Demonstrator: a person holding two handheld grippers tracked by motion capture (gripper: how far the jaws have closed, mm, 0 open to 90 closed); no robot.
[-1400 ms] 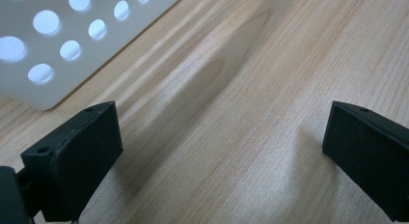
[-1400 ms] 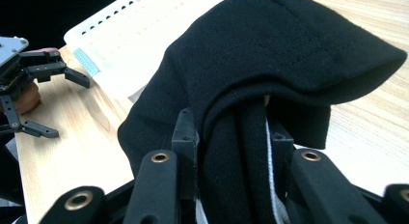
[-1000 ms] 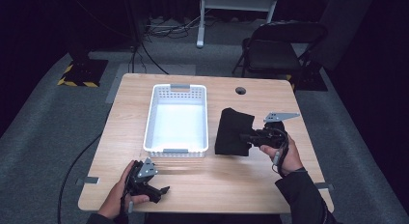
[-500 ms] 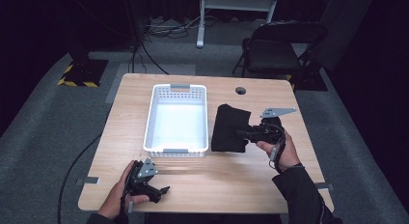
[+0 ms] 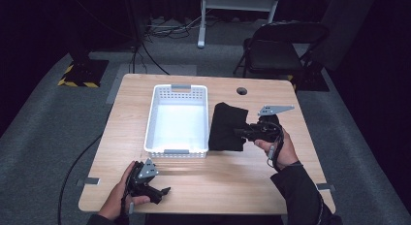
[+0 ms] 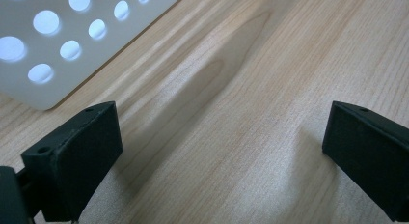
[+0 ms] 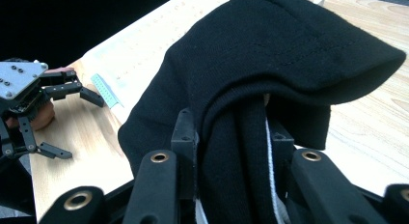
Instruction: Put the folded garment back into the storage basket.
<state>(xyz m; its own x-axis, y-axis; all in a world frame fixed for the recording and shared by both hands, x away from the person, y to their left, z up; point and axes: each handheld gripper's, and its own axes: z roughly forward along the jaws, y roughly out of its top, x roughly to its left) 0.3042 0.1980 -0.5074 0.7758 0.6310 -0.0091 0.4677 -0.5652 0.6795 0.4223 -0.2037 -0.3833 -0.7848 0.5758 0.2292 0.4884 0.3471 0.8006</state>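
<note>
Beside white basket (image 5: 177, 120) (empty): blk cloth (image 5: 227, 130)

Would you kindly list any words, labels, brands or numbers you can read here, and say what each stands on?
None can be read: the black folded cloth, the white perforated plastic basket and the light wooden table bear no legible text.

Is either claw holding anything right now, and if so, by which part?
The right claw is shut on the black garment, pinching a bunched fold at its right edge. The left claw stands open over the table, holding nothing.
</note>
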